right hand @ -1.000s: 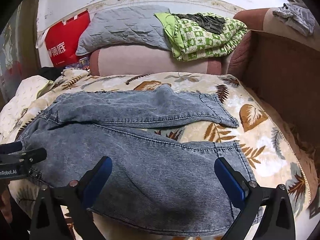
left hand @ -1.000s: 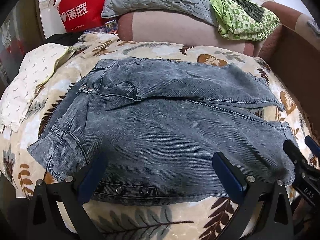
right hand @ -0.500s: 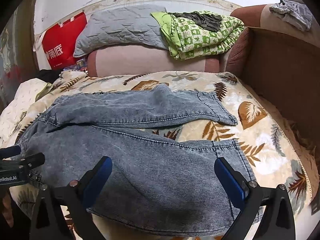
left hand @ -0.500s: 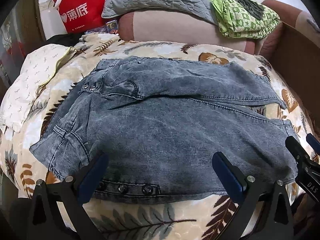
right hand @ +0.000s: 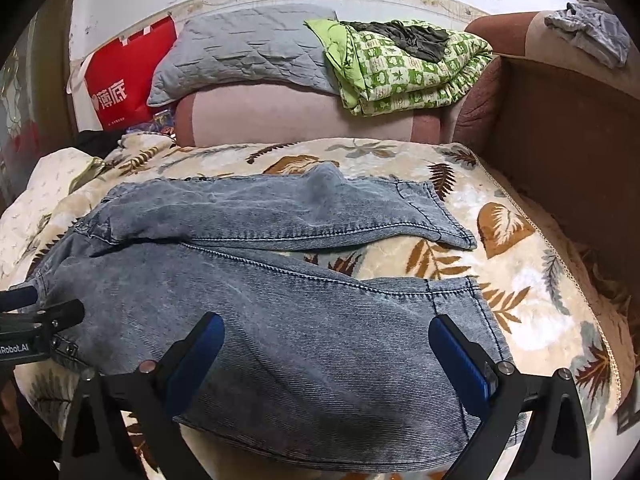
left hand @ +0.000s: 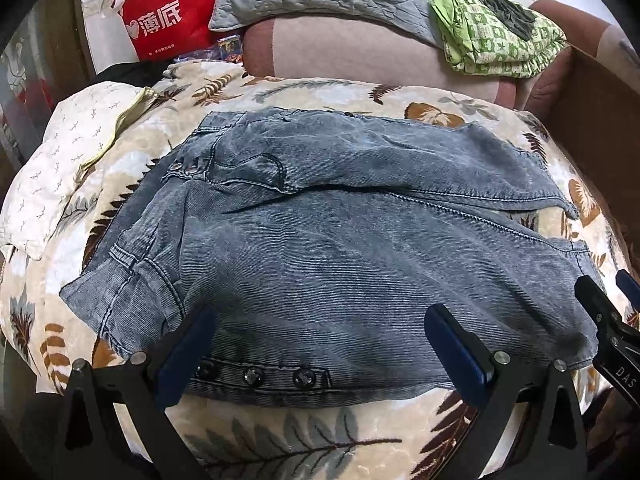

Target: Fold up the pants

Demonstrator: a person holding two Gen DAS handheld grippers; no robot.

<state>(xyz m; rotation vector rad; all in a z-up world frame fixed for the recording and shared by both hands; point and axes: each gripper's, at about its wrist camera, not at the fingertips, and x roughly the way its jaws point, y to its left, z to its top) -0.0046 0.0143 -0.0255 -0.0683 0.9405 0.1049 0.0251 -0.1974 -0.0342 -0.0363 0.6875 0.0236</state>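
Leaf-patterned cream blanket (right hand: 520,280) covers the bed; faded blue denim pants (left hand: 340,264) lie spread flat on it, legs apart. Left claw (left hand: 320,344) and right claw (right hand: 326,354) hover wide open, gripping nothing.

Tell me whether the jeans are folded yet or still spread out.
Spread out, not folded. The jeans lie flat on the leaf-print blanket, both legs side by side with blanket showing between them near the hems.
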